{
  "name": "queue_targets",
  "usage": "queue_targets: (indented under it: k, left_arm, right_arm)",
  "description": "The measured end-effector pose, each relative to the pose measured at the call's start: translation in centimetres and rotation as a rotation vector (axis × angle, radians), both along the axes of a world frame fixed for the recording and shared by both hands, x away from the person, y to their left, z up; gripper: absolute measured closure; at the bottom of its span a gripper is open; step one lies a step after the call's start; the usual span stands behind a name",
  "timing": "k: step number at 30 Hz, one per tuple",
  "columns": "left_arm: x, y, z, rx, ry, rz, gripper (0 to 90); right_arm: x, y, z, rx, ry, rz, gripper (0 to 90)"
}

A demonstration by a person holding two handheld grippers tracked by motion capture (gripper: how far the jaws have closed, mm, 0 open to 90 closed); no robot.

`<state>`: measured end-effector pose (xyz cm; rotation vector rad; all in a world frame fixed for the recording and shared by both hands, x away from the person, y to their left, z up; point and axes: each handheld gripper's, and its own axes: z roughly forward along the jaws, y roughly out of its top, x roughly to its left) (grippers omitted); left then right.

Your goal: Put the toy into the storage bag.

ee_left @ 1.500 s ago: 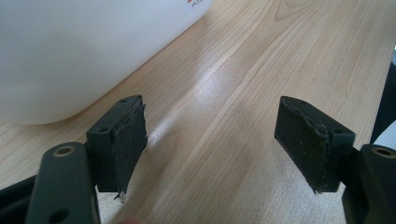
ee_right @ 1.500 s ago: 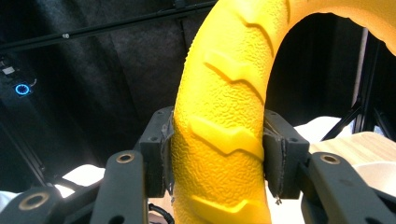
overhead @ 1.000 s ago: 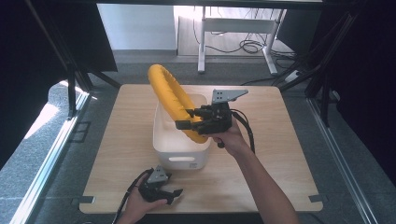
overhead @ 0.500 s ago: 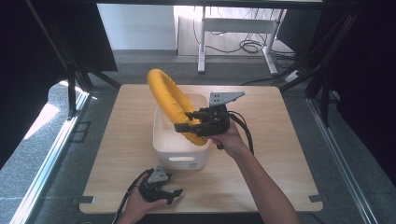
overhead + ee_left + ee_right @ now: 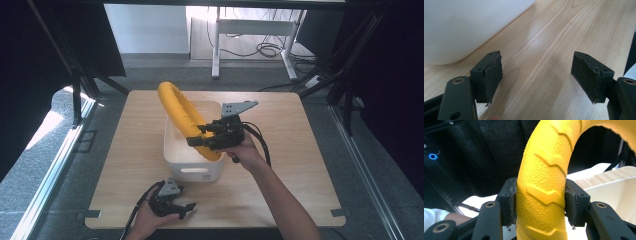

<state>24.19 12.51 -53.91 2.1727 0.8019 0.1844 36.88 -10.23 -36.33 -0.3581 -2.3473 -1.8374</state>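
A yellow tyre-like ring (image 5: 181, 116) with a raised tread (image 5: 544, 192) stands tilted, its lower part over the white bin (image 5: 188, 172) in the middle of the table. My right gripper (image 5: 196, 140) is shut on the ring's lower right arc, and in the right gripper view both pads (image 5: 511, 202) press its sides. My left gripper (image 5: 186, 209) rests open near the table's front edge, in front of the bin. In the left gripper view its jaws stand wide apart over bare wood, with the bin's wall (image 5: 461, 27) at upper left.
The light wooden table (image 5: 300, 150) has free surface to the left and right of the bin. Black frame legs (image 5: 80, 85) stand beyond its far corners. A desk frame with cables (image 5: 260, 45) sits on the floor behind.
The ring and my right gripper have sunk slightly lower over the bin. The left gripper has stayed where it was.
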Motion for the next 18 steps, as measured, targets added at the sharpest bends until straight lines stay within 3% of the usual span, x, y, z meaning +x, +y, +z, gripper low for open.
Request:
queue_targets:
  k: [4, 7, 13, 18]
  left_arm:
    - [0.0, -0.1, -0.1, -0.007, 0.004, -0.003, 25.0]
    - [0.0, -0.1, -0.1, -0.004, 0.007, -0.007, 25.0]
    - [0.0, -0.3, -0.2, 0.002, 0.011, -0.015, 24.9]
    - [0.0, -0.3, -0.2, 0.004, 0.012, -0.017, 24.8]
  right_arm:
    - [0.5, -0.2, -0.9, -0.02, 0.019, -0.012, 50.1]
    - [0.6, -0.5, -1.4, -0.037, -0.017, -0.027, 49.1]
    - [0.7, -1.5, -2.0, -0.054, -0.034, -0.048, 47.7]
    - [0.7, -2.1, -2.1, -0.037, -0.044, -0.073, 46.6]
